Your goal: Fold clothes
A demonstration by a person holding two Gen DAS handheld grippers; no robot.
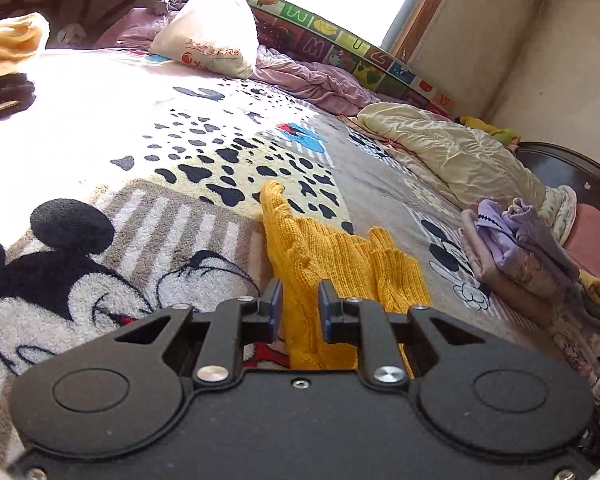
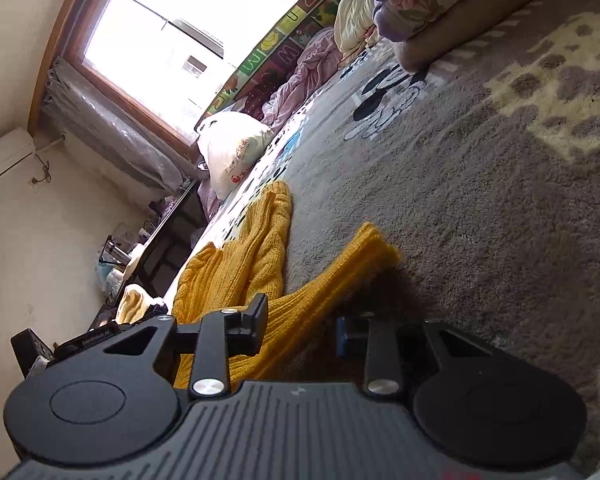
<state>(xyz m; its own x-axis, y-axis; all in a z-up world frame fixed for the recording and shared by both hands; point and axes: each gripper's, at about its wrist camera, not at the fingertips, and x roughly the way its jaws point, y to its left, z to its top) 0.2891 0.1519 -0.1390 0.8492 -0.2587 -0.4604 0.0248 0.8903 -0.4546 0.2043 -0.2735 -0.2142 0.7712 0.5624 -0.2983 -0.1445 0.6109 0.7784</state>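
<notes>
A yellow knit sweater (image 1: 332, 256) lies crumpled on the Mickey Mouse blanket (image 1: 100, 248) that covers the bed. In the left wrist view my left gripper (image 1: 299, 300) is open, its fingers on either side of a raised fold of the sweater, not closed on it. In the right wrist view the sweater (image 2: 240, 264) lies bunched to the left, with one sleeve (image 2: 340, 272) stretching out to the right over the grey blanket (image 2: 480, 220). My right gripper (image 2: 302, 326) is open over the base of that sleeve.
A stack of folded clothes (image 1: 520, 252) sits at the right of the bed. A cream quilt (image 1: 452, 152), a pink quilt (image 1: 316, 80) and a white pillow (image 1: 208, 36) lie along the far side by an alphabet mat (image 1: 340, 36). A yellow garment (image 1: 8, 40) lies far left.
</notes>
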